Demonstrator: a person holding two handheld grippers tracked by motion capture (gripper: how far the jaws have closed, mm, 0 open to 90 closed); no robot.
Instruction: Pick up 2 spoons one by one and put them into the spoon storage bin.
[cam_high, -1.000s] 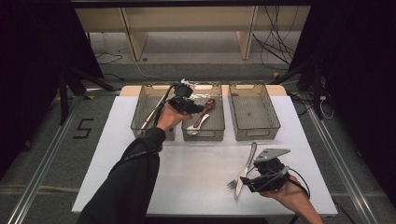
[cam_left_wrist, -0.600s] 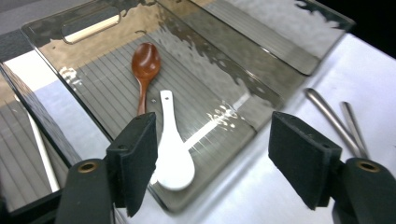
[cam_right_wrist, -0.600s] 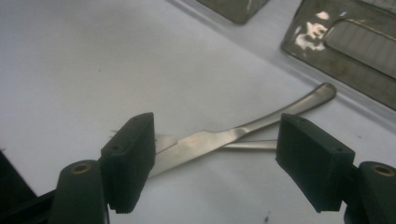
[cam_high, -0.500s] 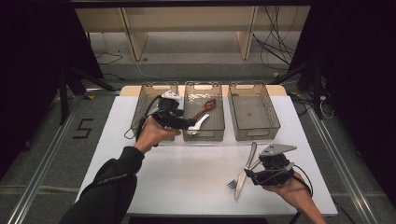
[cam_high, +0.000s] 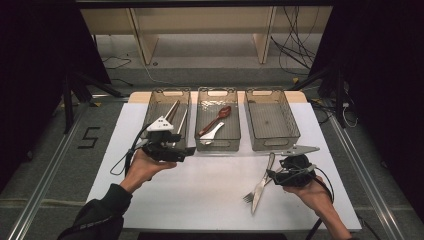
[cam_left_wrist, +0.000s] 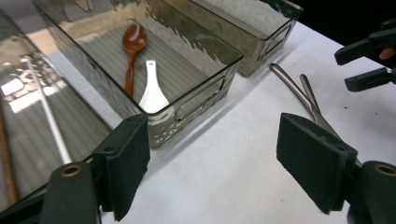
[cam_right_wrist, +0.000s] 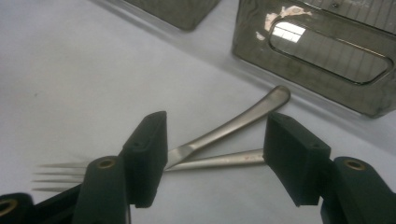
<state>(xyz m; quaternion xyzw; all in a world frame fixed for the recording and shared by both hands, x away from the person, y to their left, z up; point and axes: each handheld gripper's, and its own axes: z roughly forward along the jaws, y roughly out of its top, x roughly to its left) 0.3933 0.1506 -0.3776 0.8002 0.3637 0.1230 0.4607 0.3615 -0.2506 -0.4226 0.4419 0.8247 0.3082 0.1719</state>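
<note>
Sorting cutlery into three clear bins at the desk's (cam_high: 165, 200) 12 o'clock edge. Left bin (cam_high: 156, 107) holds long sticks, likely chopsticks; middle bin (cam_high: 205, 142) holds a brown spoon (cam_high: 216, 119) and a white spoon (cam_high: 212, 133); right bin (cam_high: 295, 131) looks bare, probably meant for the flatware not yet sorted.

Knife (cam_high: 262, 181) and fork (cam_high: 256, 191) lie crossed on the desk at about 5 o'clock, just in front of the right bin, touching each other.

Right hand-held gripper (cam_right_wrist: 212, 156) sits low over them, jaws apart and just been closing, straddling both handles where they cross; pads not pressing yet, nothing held. Straddling the crossing risks catching both pieces at once.

Left hand-held gripper (cam_left_wrist: 212, 161) hangs at about 9 o'clock, near the front of the left bin, jaws apart and just been opening, nothing between them. Its camera faces the middle bin and the flatware, so it looks free for the next piece.
</note>
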